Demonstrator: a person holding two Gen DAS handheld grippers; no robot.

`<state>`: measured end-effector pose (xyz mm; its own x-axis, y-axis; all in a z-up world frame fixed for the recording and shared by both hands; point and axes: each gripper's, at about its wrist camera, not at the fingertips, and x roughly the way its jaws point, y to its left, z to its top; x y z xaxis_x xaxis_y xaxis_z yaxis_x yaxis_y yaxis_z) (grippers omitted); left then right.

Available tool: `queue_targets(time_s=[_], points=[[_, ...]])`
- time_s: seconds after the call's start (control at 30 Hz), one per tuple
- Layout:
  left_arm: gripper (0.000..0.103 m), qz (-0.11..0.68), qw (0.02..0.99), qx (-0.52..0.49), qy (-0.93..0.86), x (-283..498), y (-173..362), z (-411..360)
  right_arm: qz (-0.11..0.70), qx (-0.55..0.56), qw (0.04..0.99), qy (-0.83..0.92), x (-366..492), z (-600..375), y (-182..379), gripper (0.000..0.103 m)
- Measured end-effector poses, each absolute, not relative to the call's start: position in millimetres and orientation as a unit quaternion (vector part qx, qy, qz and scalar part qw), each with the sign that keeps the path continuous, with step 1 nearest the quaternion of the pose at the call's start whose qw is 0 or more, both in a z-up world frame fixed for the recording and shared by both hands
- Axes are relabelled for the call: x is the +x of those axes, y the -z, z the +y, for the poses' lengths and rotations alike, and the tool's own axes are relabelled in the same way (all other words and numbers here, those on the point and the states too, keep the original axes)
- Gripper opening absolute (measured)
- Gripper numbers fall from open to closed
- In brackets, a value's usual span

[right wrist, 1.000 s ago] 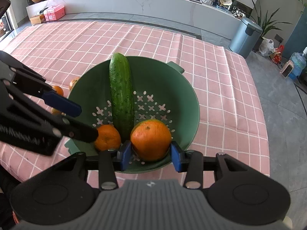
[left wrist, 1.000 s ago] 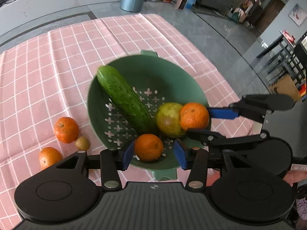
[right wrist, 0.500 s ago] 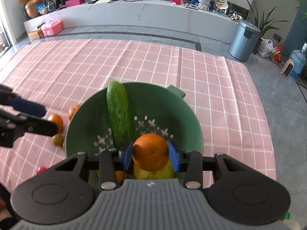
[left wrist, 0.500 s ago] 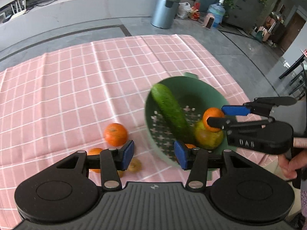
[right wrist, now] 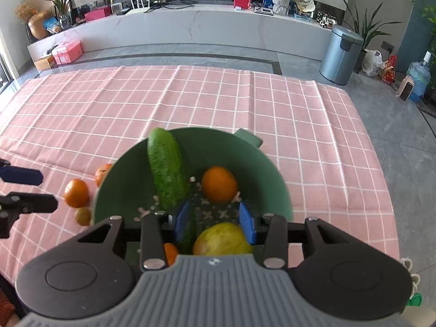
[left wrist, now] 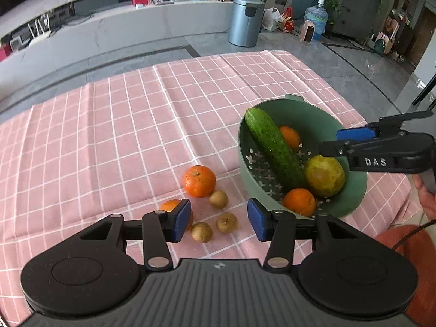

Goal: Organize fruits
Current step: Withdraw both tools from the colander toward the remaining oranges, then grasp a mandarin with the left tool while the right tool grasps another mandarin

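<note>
Left wrist view looks steeply down and forward from the bench's near edge, close over loose fruit. Right wrist view looks down from above the colander, very close. Both share the colander, cucumber and bench.

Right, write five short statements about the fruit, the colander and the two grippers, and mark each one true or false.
1. The cucumber lies inside the green colander. True.
2. The right gripper holds an orange. False: its jaws are empty and the orange lies in the colander.
3. Three small brown fruits lie on the tablecloth. True.
4. The colander holds only oranges. False: it also holds the cucumber and a yellow-green fruit.
5. The left gripper is open, empty. True.
</note>
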<state>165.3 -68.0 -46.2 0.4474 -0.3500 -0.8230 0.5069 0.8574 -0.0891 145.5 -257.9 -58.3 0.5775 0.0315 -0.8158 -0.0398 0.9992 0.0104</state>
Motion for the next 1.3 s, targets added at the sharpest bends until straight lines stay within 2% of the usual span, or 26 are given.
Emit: queue_targets(time_s=[0.27, 0.33, 0.5, 0.87, 1.0, 1.17, 1.3], points=[[0.055, 0.409, 0.878, 0.098, 0.231, 149, 37, -40, 0.412, 0.029, 0.909, -0.058, 97, -213, 56, 0.039], [0.055, 0.405, 0.881, 0.094, 0.226, 147, 35, -31, 0.395, 0.046, 0.915, -0.07, 88, -202, 57, 0.043], [0.055, 0.393, 0.888, 0.113, 0.209, 138, 29, -16, 0.388, 0.05, 0.919, -0.056, 79, -166, 61, 0.043], [0.055, 0.409, 0.875, 0.104, 0.237, 134, 35, 11, 0.393, 0.079, 0.915, -0.04, 83, -120, 66, 0.043], [0.05, 0.418, 0.869, 0.089, 0.249, 137, 42, 24, 0.394, 0.056, 0.917, -0.041, 83, -108, 68, 0.043], [0.049, 0.429, 0.865, 0.075, 0.25, 145, 56, 34, 0.404, 0.04, 0.913, -0.04, 90, -101, 78, 0.033], [0.049, 0.441, 0.857, 0.058, 0.259, 153, 66, 35, 0.41, 0.032, 0.911, -0.045, 98, -97, 84, 0.03]])
